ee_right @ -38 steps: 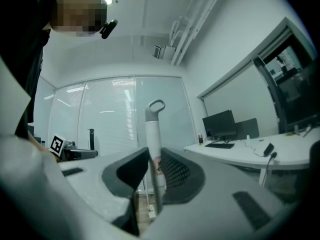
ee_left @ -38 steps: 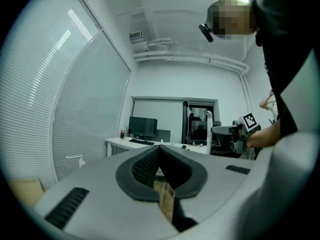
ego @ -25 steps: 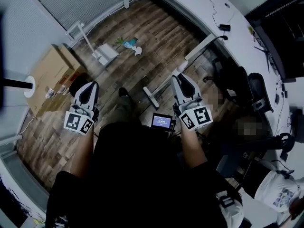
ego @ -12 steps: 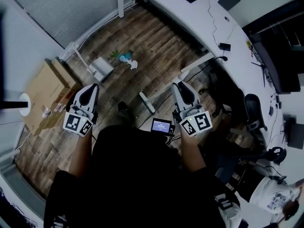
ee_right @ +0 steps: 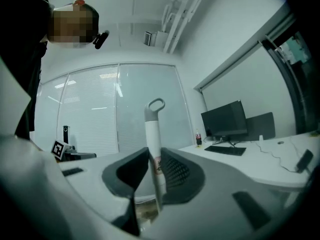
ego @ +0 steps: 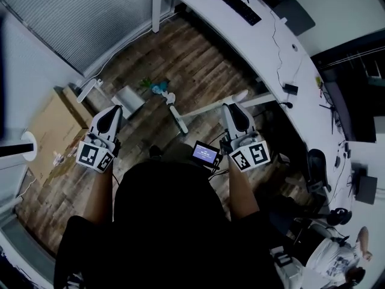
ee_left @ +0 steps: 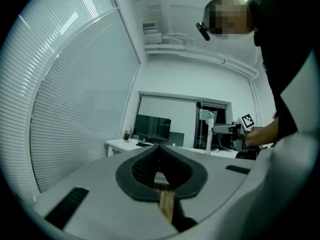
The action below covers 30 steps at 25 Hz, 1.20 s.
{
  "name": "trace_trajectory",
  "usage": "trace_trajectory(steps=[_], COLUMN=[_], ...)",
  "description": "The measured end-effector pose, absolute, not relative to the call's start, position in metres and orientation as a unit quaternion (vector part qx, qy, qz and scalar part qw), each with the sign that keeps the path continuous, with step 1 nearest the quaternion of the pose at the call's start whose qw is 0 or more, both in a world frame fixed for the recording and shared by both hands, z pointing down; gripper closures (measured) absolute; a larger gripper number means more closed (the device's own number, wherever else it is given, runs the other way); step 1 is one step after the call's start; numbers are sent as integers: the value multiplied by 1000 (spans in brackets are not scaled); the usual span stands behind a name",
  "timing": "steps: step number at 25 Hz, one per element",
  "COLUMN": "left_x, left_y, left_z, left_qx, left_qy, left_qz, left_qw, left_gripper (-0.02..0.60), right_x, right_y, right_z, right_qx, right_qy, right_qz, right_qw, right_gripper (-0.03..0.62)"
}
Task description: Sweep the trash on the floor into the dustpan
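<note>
A: Where does the trash (ego: 159, 89) lie?
B: On the wooden floor (ego: 198, 59), well ahead of both grippers: a small heap of green, blue and white scraps. The dustpan (ego: 129, 98) stands just left of it, and the foot of a white desk leg (ego: 177, 119) lies just to its near right
A: Which way does the dustpan point?
B: The white pan sits on the floor and its long handle comes up off it; in the head view that handle runs away to the left, toward a cardboard box (ego: 51, 119). Which side the pan's mouth faces I cannot tell
A: And the broom (ee_right: 152, 129)?
B: The right gripper (ee_right: 151, 156) is clamped on its white handle. The handle stands close to upright across the jaws, long axis up and down, hanging loop at the top end. The brush end is below the jaws and out of sight
A: What about the left gripper (ee_left: 160, 156)?
B: Closed with nothing in it: the dark pads meet at the tips, and only a strip of floor shows through the gap beneath them. It is held level, left of the person, nearer than the dustpan and not touching it
A: Anything else around?
B: A curved white desk (ego: 258, 44) runs along the right with a keyboard (ego: 231, 2) on it, and window blinds (ego: 90, 17) fill the far left
</note>
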<state>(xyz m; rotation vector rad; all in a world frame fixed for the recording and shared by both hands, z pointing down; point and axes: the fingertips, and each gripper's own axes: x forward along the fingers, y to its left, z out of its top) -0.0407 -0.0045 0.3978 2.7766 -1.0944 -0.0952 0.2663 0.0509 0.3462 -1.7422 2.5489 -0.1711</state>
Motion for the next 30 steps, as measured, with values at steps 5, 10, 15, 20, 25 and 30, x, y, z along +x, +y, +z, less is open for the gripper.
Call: trace_trajectory(steps=[5,10,15,20,25,30], left_x=[-48,-66,-81,-108,-133,-145], left_y=[-47,-94,-138,-166,-189,-191], left_z=[380,377,393,427,479,551], left_qx=[921,909,896,875,854,825], left_qy=[-383,-414,-440,-460,-434,-364], left_qz=[-41,-24,41,144,277,401], left_qw=[55,41,40,46,80,160], left_gripper=[588,588,588,588,527,437], right_x=[269,277,292,310,328,338], right_y=[-15,-90,-160,-214,-245,-258], right_z=[345,348,362,383,403,443], right_qx=[-549,-533,-516,-499,-483,-459], right_qy=[834,844,853,862,871,883], right_qz=[-50,-54,-68,-85,-89,-95], right_qw=[26,30,29,21,9,-9], right_gripper=[511,511,511,511,511,511])
